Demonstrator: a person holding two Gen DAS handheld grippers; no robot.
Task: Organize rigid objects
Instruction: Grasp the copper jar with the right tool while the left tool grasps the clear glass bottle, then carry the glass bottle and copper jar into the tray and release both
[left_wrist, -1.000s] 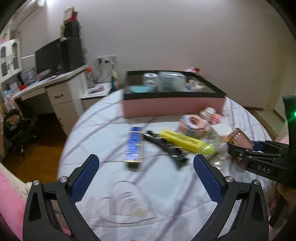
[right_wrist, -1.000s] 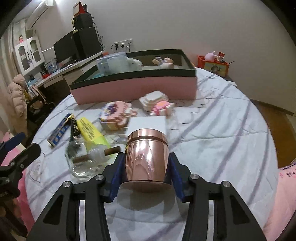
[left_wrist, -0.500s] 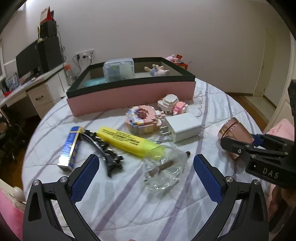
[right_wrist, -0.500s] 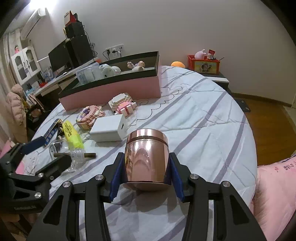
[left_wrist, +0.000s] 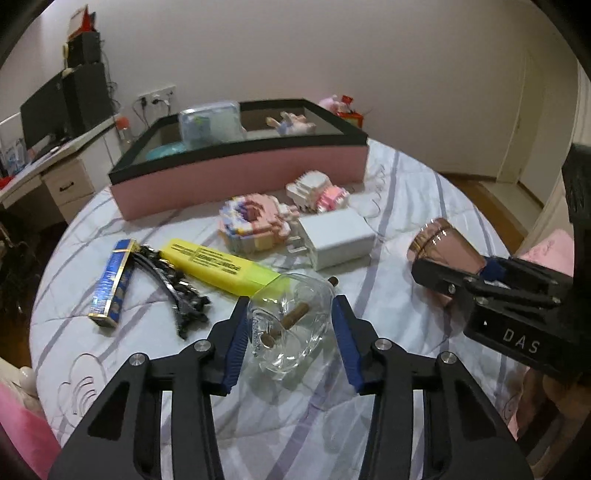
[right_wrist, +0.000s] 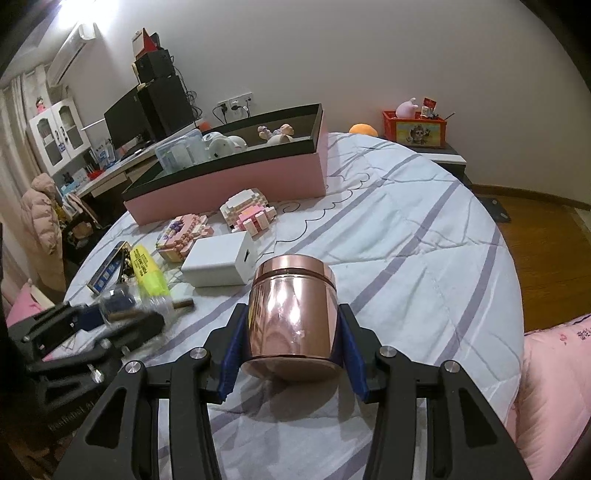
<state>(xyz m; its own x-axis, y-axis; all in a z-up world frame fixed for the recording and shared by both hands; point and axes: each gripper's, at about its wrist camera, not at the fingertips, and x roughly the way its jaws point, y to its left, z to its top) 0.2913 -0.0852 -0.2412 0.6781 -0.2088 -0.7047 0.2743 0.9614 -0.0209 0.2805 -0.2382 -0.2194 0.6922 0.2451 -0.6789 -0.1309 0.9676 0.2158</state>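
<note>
A clear glass bottle (left_wrist: 295, 343) with a cork stopper lies on the striped bedspread (left_wrist: 399, 206). My left gripper (left_wrist: 291, 300) is closing, with the bottle between its blue pads (left_wrist: 238, 332), which touch the glass on both sides. A shiny rose-gold canister (right_wrist: 291, 288) is lifted off the bed, with my right gripper (right_wrist: 292, 310) shut on it. In the left wrist view that canister (left_wrist: 443, 247) hangs at the right. The pink box with a black rim (left_wrist: 240, 173) stands at the back and holds a plastic container and small toys.
On the bedspread lie a yellow highlighter (left_wrist: 218, 266), a blue and gold box (left_wrist: 110, 284), a black hair clip (left_wrist: 173, 291), a white charger (left_wrist: 336, 240) and two block toys (left_wrist: 255, 225). A desk with a monitor (left_wrist: 55, 107) stands at the left. A pink pillow (right_wrist: 554, 387) is at the right.
My left gripper moved in over the glass bottle and its wide-open jaws closed onto the bottle's sides. The right gripper swung right, then held still with the canister.
</note>
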